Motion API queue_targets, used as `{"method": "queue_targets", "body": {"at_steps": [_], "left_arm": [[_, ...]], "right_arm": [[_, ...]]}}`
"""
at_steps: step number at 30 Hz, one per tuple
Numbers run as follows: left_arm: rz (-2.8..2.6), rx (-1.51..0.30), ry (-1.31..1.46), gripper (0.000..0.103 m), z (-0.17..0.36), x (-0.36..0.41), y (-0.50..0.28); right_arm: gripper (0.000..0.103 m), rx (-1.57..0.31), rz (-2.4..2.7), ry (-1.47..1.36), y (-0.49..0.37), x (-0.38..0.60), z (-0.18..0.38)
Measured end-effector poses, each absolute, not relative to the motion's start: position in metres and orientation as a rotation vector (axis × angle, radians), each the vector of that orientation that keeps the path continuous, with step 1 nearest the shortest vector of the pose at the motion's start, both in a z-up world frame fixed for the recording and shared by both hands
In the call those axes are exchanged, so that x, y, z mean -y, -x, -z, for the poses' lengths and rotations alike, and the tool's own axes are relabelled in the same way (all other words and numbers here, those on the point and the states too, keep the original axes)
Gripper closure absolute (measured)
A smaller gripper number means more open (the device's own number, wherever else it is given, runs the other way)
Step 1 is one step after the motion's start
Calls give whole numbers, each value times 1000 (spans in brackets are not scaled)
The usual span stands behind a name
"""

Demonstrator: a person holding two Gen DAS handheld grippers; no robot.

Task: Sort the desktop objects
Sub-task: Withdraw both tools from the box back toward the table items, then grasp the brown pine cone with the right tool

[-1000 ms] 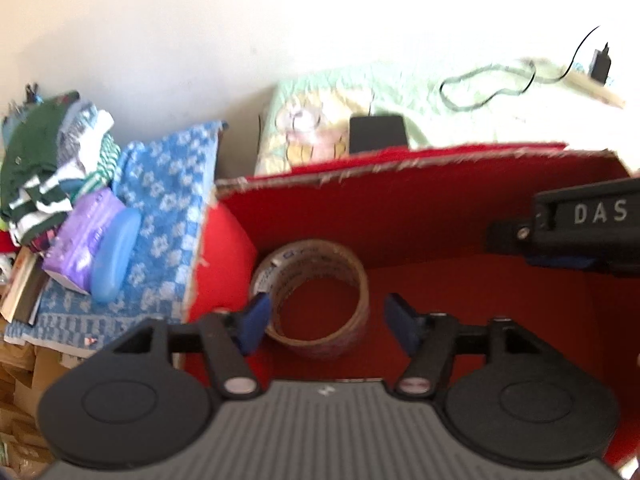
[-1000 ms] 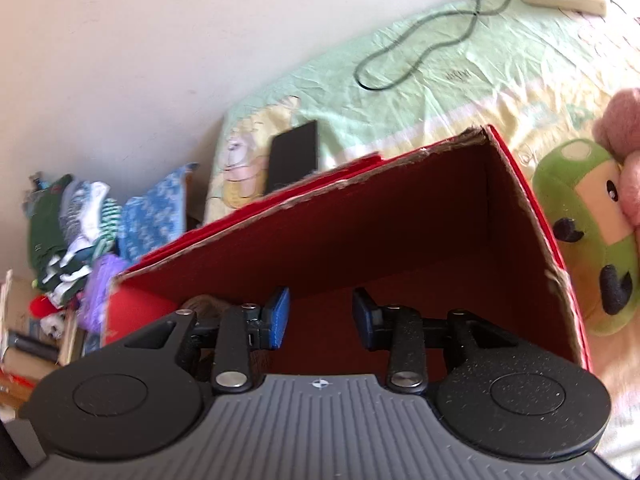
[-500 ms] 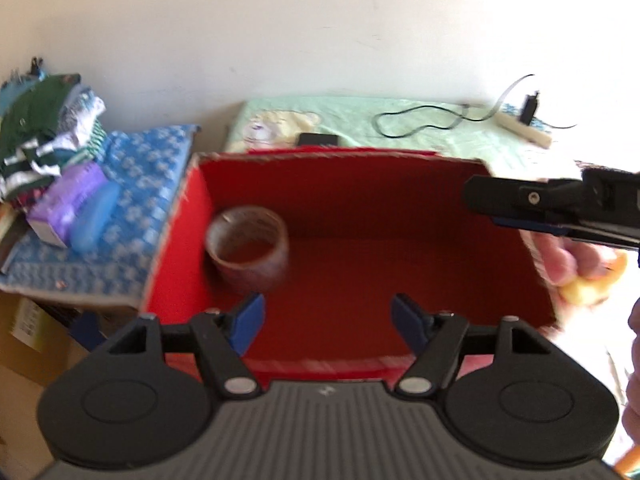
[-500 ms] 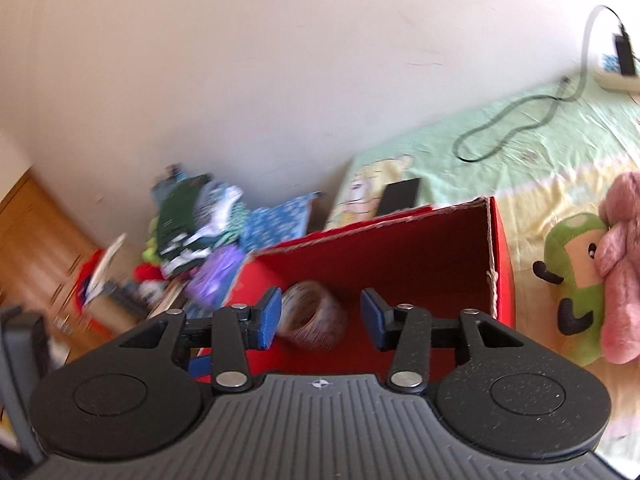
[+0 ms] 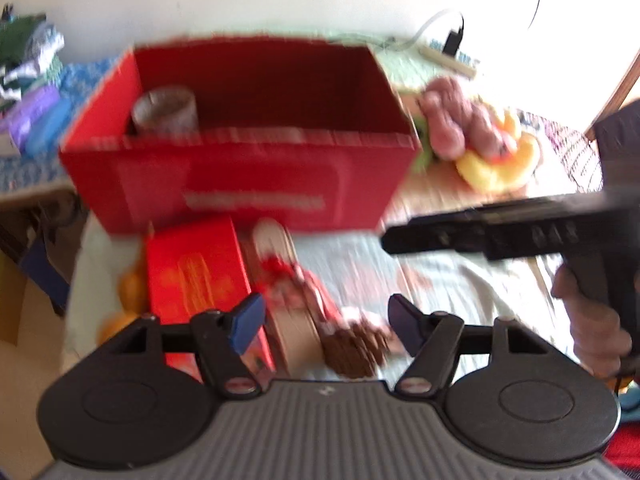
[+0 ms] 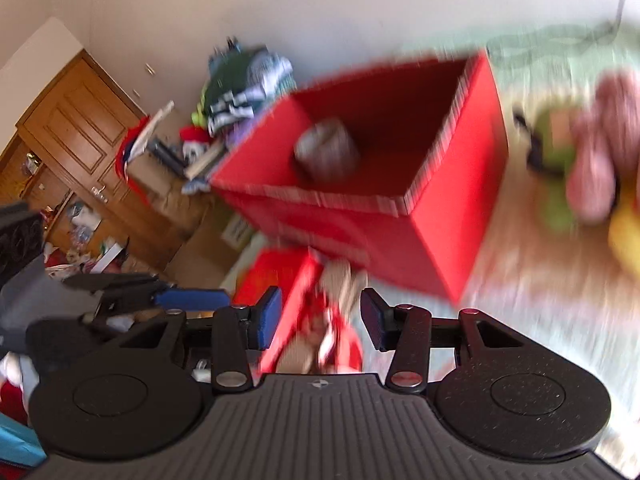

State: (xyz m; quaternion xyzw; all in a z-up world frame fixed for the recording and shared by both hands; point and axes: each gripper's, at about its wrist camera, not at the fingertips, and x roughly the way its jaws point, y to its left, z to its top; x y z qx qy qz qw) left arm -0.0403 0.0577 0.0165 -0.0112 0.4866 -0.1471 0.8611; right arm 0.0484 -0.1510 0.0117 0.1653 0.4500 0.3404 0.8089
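Item, red open-topped box (image 5: 240, 184): one, standing on a pale cloth-covered surface (image 5: 460, 280), holding one roll of tape (image 5: 166, 114) against its left inner wall. Item, small red carton (image 5: 196, 276): one, lying just in front of the box, beside a tan-and-red packet (image 5: 288, 280) and a brown ridged piece (image 5: 352, 352) (blur hides what these are, and whether they touch). Item, soft toys (image 5: 476, 136): a cluster to the right of the box, count not legible. Left claw (image 5: 324, 316): empty, jaws closing slightly but wide apart, hanging over the loose pieces. Right claw (image 6: 318, 318): empty, jaws apart, aimed at the same heap from the other side; its body (image 5: 500, 228) crosses the right of the left view, a hand (image 5: 592, 320) on the grip. Step in hand, by judgement: choosing the next piece to go into the box. Handling note: let one claw take one piece, the carton gripped across its narrow sides, jaws squared to it before closing, the other claw kept clear to avoid collision over so tight a pile.
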Motion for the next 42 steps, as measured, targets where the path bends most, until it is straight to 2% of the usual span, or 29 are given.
{"method": "queue_targets", "body": {"at_steps": [8,19,23,36,40,42], "left_arm": [[296,-1127,95,35,24,-39,66],[266,-1159,105,41,54,-23,64],[269,-1165,99,46,59,-19,61],[445,-1082,-87,45,44,37,62],[439,-1047,-107,42,35,34,64],[408,-1048,-85,39,34,26,61]], "right_arm": [[54,-1094,-778,-345,-43,135,10],[54,-1187,-782,-405,-37,139,39],[58,-1224,-775,-473,-37,150,48],[61,-1177,-613,-541,-35,209,56],[53,-1137,-609,-576,-34,215,51],[53,-1138,-610,-564,-36,211,52]]}}
